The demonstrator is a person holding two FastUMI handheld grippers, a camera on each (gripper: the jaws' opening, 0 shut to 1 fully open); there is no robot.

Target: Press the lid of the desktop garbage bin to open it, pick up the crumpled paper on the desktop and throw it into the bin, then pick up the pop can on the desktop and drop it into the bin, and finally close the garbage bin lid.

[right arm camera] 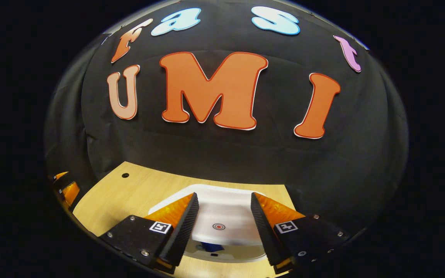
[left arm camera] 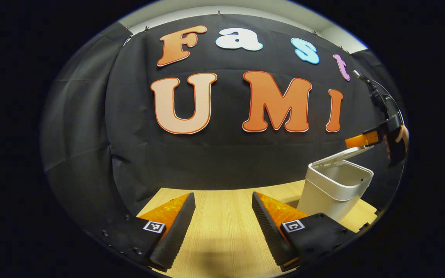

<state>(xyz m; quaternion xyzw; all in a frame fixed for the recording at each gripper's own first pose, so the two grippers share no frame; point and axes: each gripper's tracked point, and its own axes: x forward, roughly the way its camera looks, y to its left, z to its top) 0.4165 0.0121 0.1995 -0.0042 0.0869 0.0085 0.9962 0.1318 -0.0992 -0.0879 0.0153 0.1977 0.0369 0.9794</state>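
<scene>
L gripper (left arm camera: pixel 223 210), bottom centre of left gripper view: jaws wide, nothing between, bare wooden table (left arm camera: pixel 222 231) under them. Further back, lower right: white bin (left arm camera: pixel 332 189) on table, lid (left arm camera: pixel 342 154) tilted partly up; R gripper (left arm camera: pixel 355 141) w/ hand (left arm camera: pixel 400 139) just above lid. Right gripper view, bottom centre: R gripper (right arm camera: pixel 224 214) jaws wide, holding nothing, over bin lid (right arm camera: pixel 222 214) w/ red target mark (right arm camera: pixel 218 226); something blue (right arm camera: pixel 211 247) in gap below lid edge.

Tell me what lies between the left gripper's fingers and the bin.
Bare wooden tabletop in the left gripper view; nothing sits between the left gripper and the white bin.
</scene>
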